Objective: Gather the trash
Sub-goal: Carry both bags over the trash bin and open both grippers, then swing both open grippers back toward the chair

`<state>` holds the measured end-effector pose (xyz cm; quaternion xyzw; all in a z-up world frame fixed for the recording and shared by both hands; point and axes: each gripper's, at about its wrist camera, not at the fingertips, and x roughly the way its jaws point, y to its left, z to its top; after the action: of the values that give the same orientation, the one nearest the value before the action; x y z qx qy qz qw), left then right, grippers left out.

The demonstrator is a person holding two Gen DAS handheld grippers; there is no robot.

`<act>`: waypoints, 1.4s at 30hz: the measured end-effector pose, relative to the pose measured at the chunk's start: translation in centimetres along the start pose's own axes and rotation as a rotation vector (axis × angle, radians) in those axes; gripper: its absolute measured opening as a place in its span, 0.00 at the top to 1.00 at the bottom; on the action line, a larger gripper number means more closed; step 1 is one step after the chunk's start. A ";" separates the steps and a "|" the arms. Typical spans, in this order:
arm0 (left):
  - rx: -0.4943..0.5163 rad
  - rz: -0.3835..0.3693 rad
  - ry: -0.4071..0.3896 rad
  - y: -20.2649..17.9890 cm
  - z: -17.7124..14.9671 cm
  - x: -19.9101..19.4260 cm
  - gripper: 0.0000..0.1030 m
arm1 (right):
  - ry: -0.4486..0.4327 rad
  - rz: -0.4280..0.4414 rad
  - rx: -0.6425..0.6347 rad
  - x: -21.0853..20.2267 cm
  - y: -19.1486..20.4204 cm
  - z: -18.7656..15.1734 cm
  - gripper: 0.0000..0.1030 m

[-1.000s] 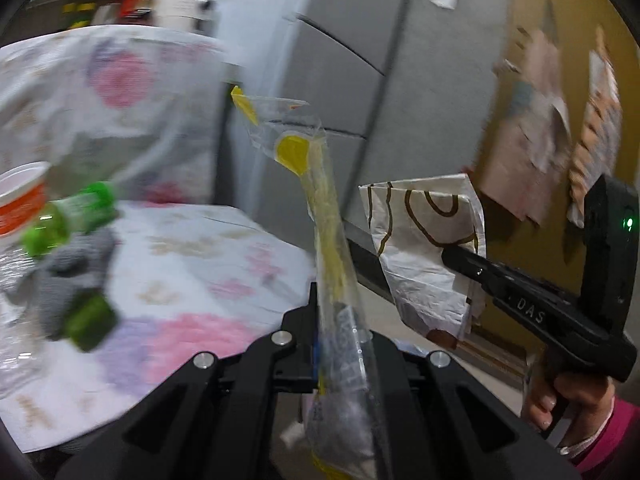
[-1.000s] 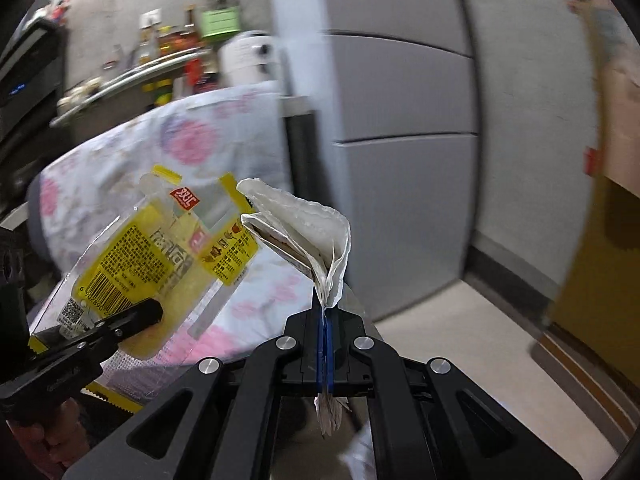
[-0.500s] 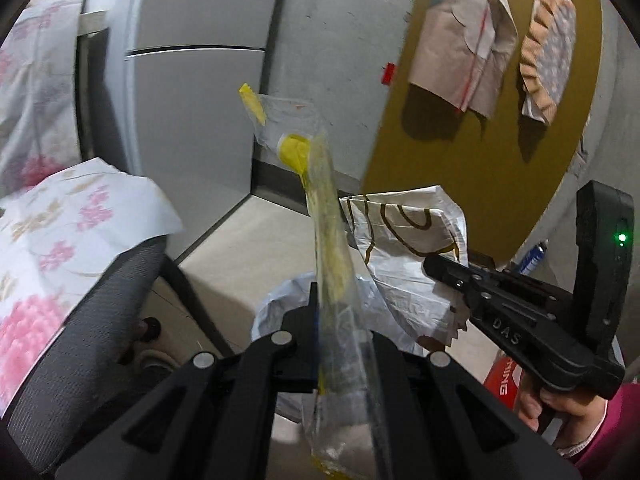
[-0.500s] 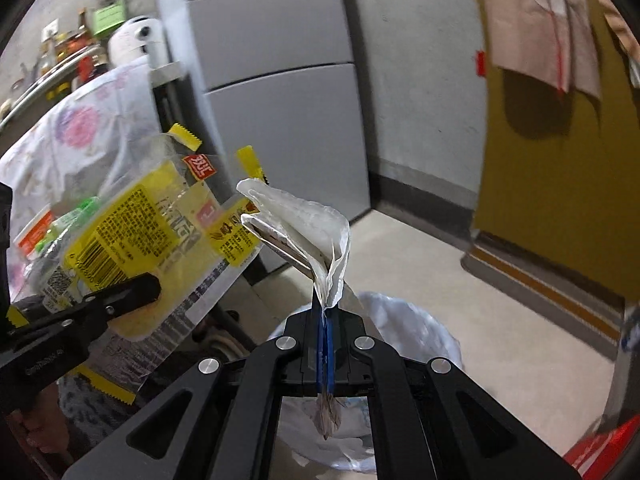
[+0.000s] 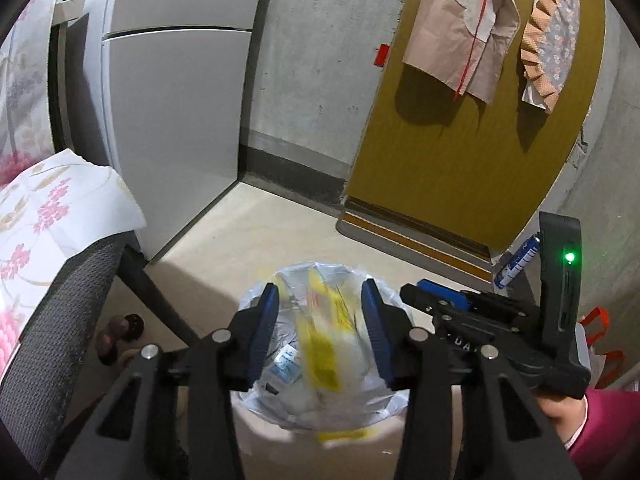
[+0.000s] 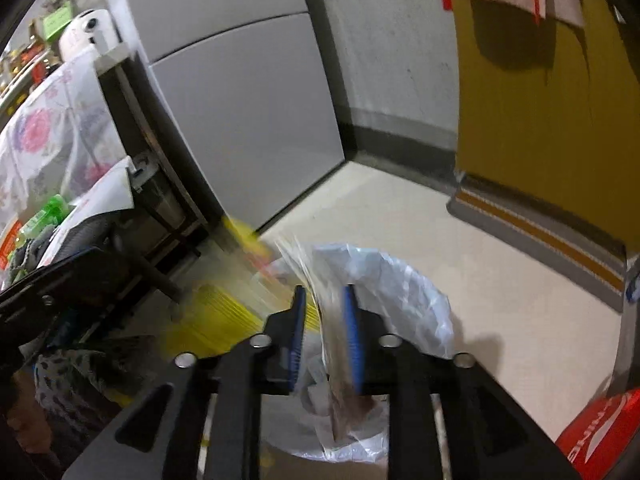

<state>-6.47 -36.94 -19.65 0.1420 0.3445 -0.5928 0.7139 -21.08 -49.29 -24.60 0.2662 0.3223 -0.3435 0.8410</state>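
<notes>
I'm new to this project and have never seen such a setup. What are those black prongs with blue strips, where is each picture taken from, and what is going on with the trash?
There is no robot here. A person holds a two-finger gripper in each hand, and each gripper carries a camera looking along its fingers. One picture comes from the left gripper, the other from the right gripper. The blue strips are the finger pads. Both point down at a trash bin lined with a clear bag on the floor. A yellow plastic wrapper, blurred, is falling between the left gripper's open fingers. A crumpled paper wrapper, also blurred, is dropping between the right gripper's parted fingers. Beside the bin stand a grey chair and a grey cabinet.
</notes>
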 end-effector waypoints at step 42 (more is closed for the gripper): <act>-0.541 0.850 -0.253 24.0 -8.8 -30.1 0.41 | -0.013 0.645 -0.684 -3.3 40.6 1.7 0.21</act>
<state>11.53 -2.88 -11.02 0.0068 0.3082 -0.1527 0.9390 8.10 -23.80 -11.90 0.0582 0.3124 0.0595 0.9463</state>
